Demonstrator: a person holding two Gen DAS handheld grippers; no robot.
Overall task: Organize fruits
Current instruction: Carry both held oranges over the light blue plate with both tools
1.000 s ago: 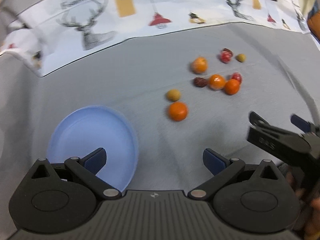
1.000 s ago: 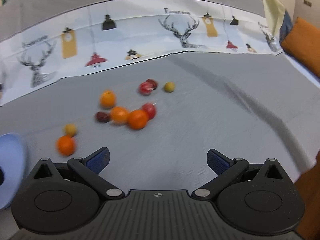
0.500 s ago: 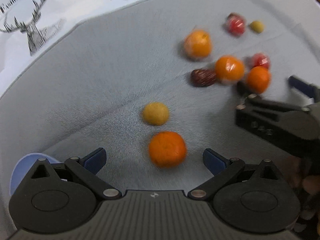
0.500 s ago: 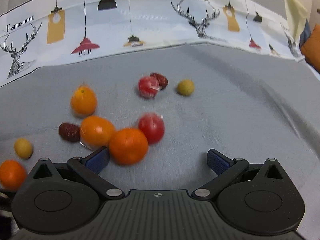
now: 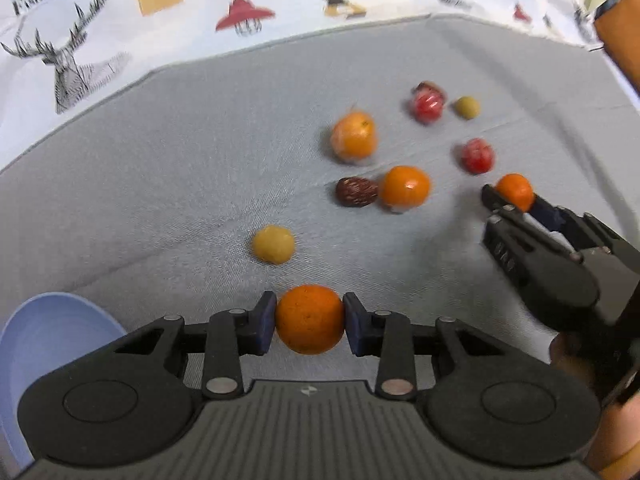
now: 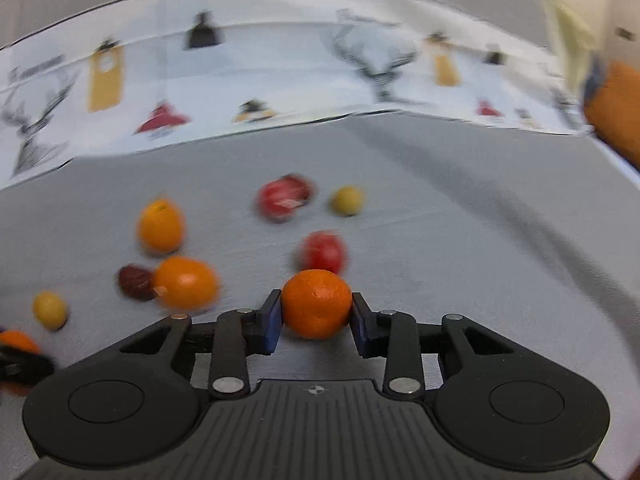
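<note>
My left gripper [image 5: 309,320] is shut on a tangerine [image 5: 309,316] just above the grey cloth. My right gripper [image 6: 316,312] is shut on another tangerine [image 6: 316,308]; it shows in the left wrist view [image 5: 516,194] at the right. On the cloth lie a yellow fruit [image 5: 273,244], a dark red date [image 5: 356,192], two oranges [image 5: 405,186] [image 5: 354,136], red fruits [image 5: 477,156] [image 5: 428,102] and a greenish fruit [image 5: 466,106]. The blue plate [image 5: 52,332] is at the lower left.
A white cloth with deer and lamp prints [image 5: 160,20] lies along the far side of the grey cloth [image 5: 160,160]. An orange cushion [image 6: 616,116] is at the far right.
Both grippers moved forward to the fruits and shut, each on a tangerine. The plate slid to the left view's lower left corner.
</note>
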